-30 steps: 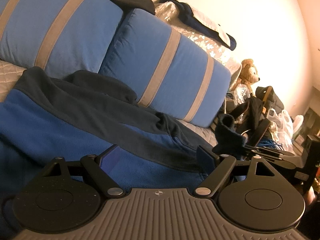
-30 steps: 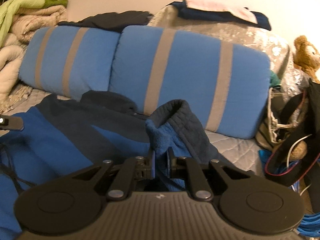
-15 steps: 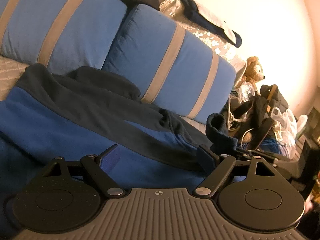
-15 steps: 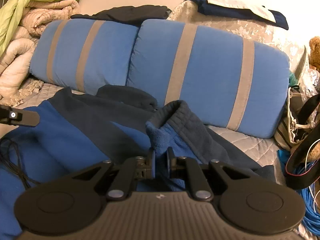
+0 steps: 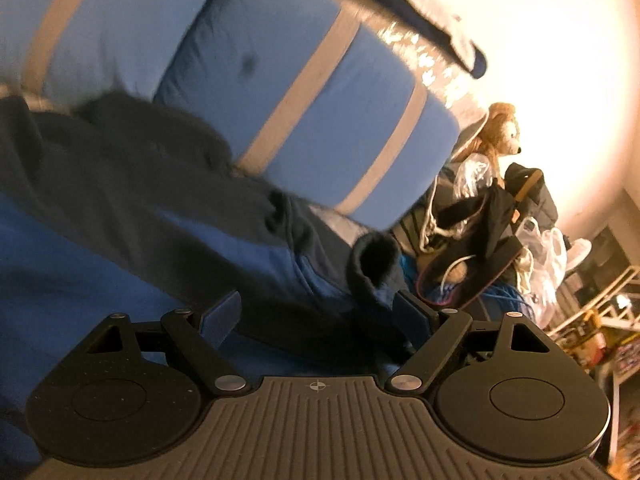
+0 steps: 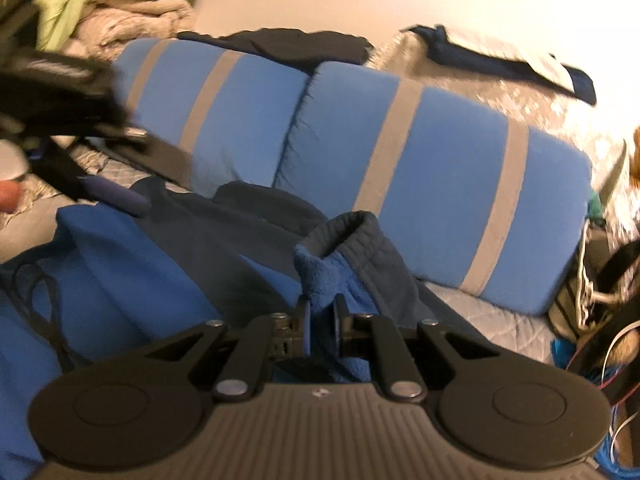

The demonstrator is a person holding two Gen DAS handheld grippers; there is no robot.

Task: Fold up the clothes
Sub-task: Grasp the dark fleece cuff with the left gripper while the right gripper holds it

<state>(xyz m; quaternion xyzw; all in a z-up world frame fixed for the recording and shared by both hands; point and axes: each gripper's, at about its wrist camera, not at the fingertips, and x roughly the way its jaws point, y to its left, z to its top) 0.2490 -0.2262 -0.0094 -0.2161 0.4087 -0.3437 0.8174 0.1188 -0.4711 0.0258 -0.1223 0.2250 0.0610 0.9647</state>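
A blue fleece jacket point(image 5: 100, 264) with dark grey shoulders lies spread on the bed. My left gripper point(image 5: 316, 312) hovers open just above its body, nothing between the fingers. The jacket's sleeve cuff point(image 5: 374, 264) stands raised close to the left gripper's right finger. In the right wrist view my right gripper point(image 6: 322, 320) is shut on that sleeve point(image 6: 340, 248), whose dark cuff sticks up past the fingertips. The left gripper point(image 6: 60, 80) shows blurred at the upper left there, above the jacket point(image 6: 120, 264).
Two blue pillows with grey stripes point(image 6: 440, 160) point(image 5: 304, 92) lean along the back of the bed. A teddy bear point(image 5: 500, 132), dark bags and blue cables point(image 5: 500, 292) crowd the right side. Folded blankets point(image 6: 120, 4) are stacked at the far left.
The right gripper has carried the sleeve leftward, bringing the cuff close to the left gripper's right finger. The left gripper has risen and tilted; it is blurred with motion.
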